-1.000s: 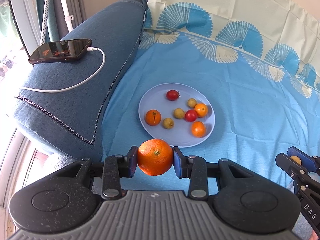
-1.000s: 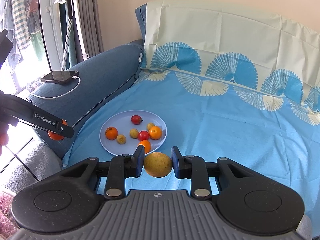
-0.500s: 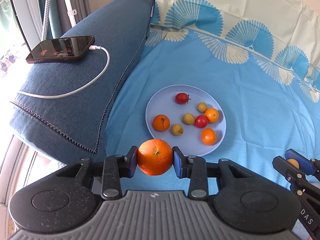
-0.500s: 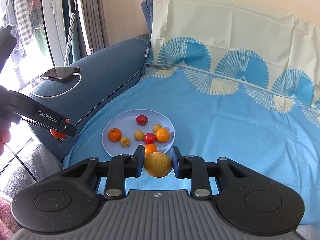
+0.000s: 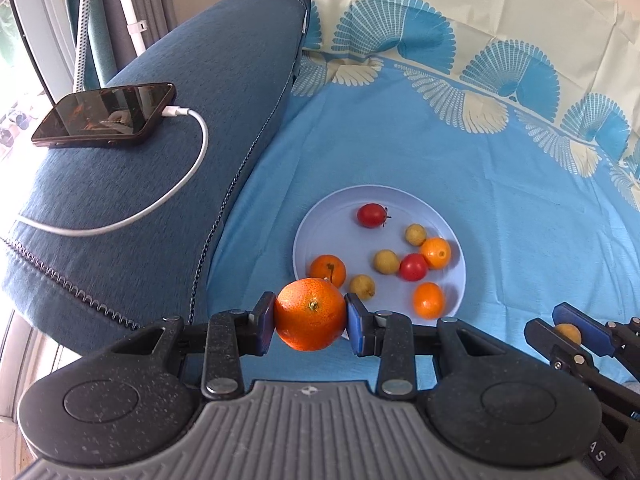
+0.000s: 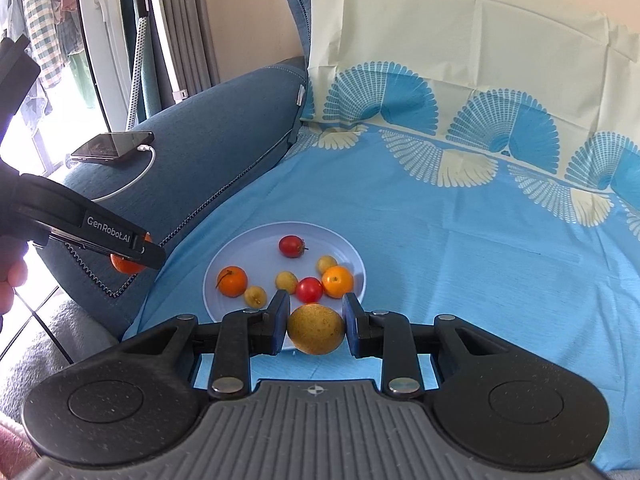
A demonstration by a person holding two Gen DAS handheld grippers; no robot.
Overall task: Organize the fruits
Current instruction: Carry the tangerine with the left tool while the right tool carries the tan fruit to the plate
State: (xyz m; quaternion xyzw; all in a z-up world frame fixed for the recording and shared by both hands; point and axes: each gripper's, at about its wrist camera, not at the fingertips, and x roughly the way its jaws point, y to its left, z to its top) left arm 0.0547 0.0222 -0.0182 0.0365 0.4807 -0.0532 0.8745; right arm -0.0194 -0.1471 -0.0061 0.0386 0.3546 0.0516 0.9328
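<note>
Orange mandarin [image 5: 310, 314] is sitting clamped in your left gripper [image 5: 310, 316] fingers near the plate [image 5: 320, 224]; your right gripper [image 6: 316, 330] is gripping a yellow fruit [image 6: 316, 329]; be lowering each onto bare plate before loosening

The left gripper [image 6: 132, 258] has white letters on its black side: "GenRobot.AI". The right gripper [image 5: 568, 334] shows "AS".
</note>
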